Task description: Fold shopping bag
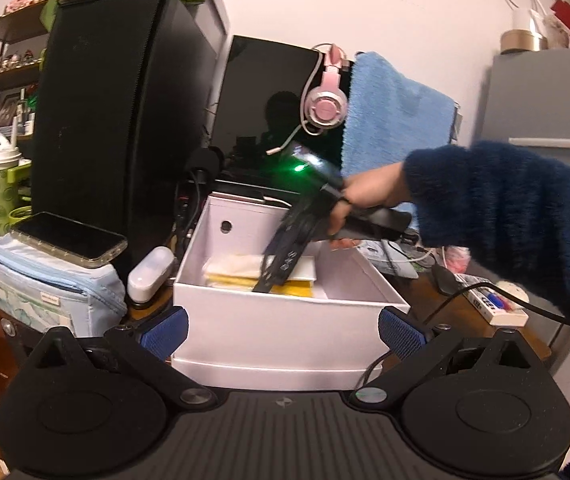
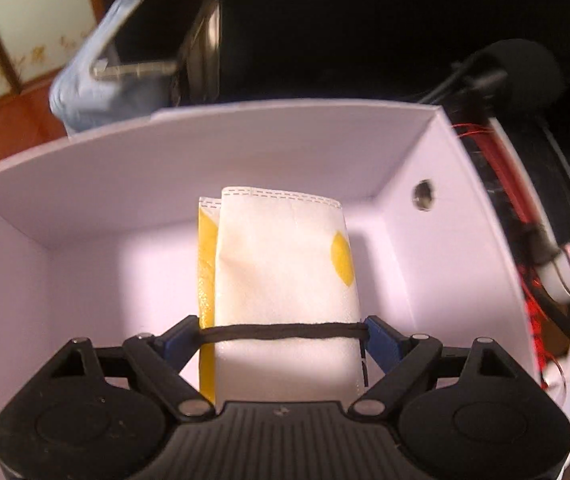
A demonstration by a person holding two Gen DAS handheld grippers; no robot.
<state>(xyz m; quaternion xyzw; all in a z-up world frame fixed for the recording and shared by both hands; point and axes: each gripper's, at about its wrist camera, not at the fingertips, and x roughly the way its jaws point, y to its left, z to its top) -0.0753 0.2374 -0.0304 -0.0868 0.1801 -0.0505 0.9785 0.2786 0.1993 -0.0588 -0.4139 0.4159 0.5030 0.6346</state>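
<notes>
Folded shopping bag (image 2: 285,280) lying in the white box (image 2: 245,144) on a crowded desk.

My right gripper (image 2: 283,334) points down into the box, jaws spread wide, a black elastic band (image 2: 285,330) stretched between its fingertips above the bag. My left gripper (image 1: 283,330) hangs released at the box's near wall. Around it: a black tower (image 1: 117,112), phone (image 1: 67,238) on a blue pouch (image 1: 45,292), pink headset (image 1: 325,100), blue towel (image 1: 393,120).
</notes>
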